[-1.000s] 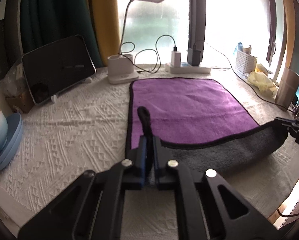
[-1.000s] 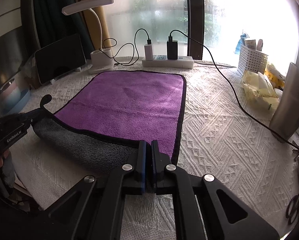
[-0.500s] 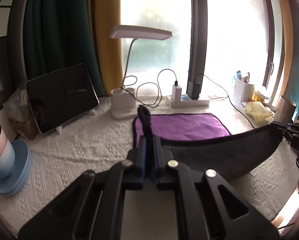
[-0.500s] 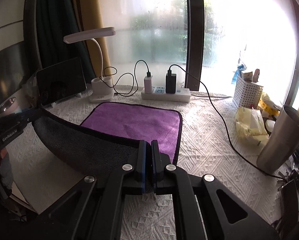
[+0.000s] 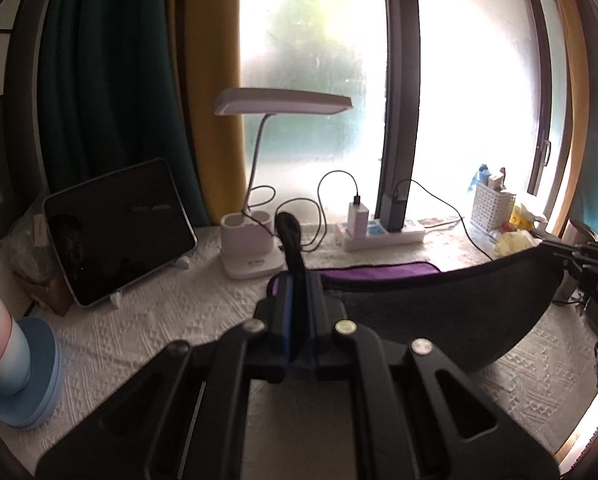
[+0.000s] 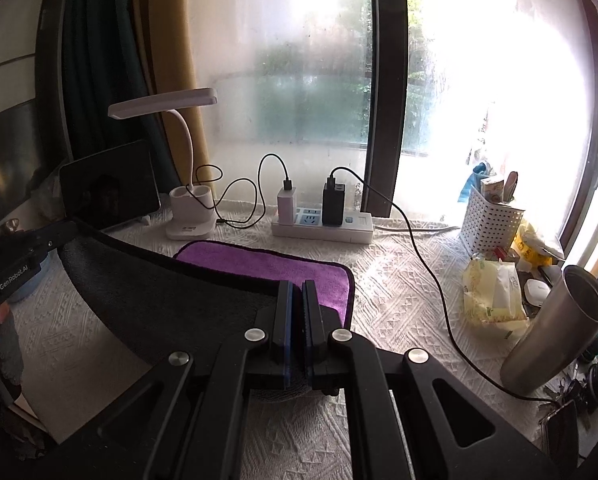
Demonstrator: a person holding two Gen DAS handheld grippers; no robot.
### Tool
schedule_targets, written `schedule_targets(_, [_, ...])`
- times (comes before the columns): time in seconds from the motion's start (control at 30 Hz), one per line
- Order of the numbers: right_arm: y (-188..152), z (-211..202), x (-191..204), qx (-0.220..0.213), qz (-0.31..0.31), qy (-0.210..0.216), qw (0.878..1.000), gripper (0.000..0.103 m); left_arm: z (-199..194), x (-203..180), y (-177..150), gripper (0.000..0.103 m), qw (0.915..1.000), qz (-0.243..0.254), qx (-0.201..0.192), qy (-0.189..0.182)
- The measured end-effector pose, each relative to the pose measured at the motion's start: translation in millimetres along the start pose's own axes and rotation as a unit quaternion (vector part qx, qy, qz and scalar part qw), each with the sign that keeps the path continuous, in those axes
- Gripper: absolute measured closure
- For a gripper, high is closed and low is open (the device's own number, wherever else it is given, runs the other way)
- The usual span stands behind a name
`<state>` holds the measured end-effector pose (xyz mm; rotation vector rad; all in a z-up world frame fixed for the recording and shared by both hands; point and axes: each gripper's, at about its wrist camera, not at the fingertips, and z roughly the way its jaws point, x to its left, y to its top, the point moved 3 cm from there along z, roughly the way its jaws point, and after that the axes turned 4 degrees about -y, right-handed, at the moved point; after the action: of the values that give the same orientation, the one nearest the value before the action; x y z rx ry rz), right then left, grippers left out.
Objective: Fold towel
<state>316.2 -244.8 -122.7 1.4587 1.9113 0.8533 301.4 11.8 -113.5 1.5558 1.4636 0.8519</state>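
The towel is purple on top and grey underneath, with a black hem. Its near edge is lifted off the table and hangs as a grey sheet between the two grippers. My left gripper is shut on the near left corner, whose black tip sticks up between the fingers. My right gripper is shut on the near right corner. The far part of the towel still lies flat. Each gripper shows at the edge of the other's view.
At the back stand a white desk lamp, a tablet, a power strip with chargers and a white basket. A steel tumbler, tissue packs and a cable are at the right. A blue-pink cup is at the left.
Both grippers have risen and moved toward the far side with the towel's near corners. Less purple shows, and the grey underside now hangs higher off the table.
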Motion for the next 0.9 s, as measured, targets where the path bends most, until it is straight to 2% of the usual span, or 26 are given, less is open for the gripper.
schedule_targets(0.37, [31.6, 24.7, -8.6, -0.014, -0.001, -0.007, 1.000, 0.098, 18.4, -0.2, 31.4, 0.097, 0.9998, 0.000, -0.022, 0.003])
schedule_targets(0.9, [61.7, 67.6, -20.0, -0.017, -0.007, -0.018, 1.000, 0.098, 67.2, 12.9, 51.9, 0.097, 0.9998, -0.008, -0.015, 0.005])
